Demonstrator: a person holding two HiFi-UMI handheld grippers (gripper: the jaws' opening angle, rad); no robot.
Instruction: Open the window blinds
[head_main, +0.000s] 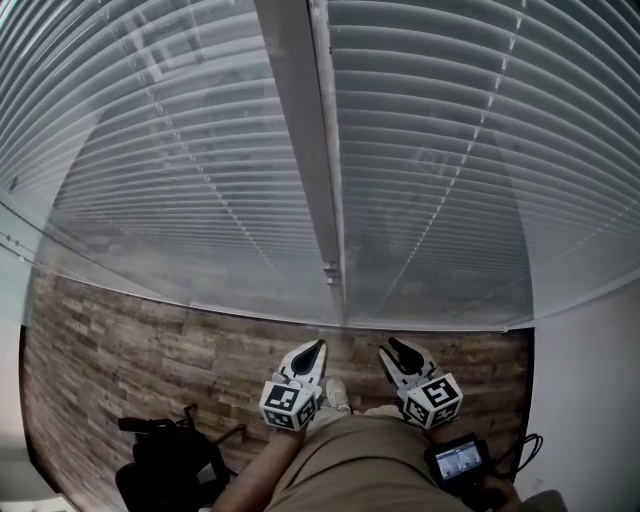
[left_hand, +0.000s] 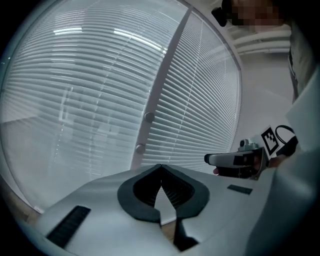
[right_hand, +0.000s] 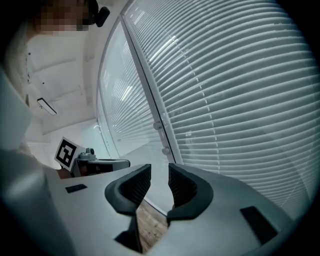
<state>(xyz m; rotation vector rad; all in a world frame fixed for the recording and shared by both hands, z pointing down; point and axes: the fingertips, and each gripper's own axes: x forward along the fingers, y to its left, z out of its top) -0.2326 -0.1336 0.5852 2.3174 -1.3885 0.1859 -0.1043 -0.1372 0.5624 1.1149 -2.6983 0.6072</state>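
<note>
Left hand-held gripper (head_main: 316, 348): jaws pressed together, nothing between them. Right hand-held gripper (head_main: 393, 347): jaws slightly spread, empty. Both are held low above the brown wood-plank floor (head_main: 120, 340), clear of the white horizontal-slat window blinds (head_main: 180, 150) (lowered across both panes ahead).

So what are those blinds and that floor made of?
Blinds: thin pale slats with a smooth sheen, probably plastic or painted metal; can't tell which. Floor: brown planks with grain and mixed tones, wood or wood-look laminate.
</note>
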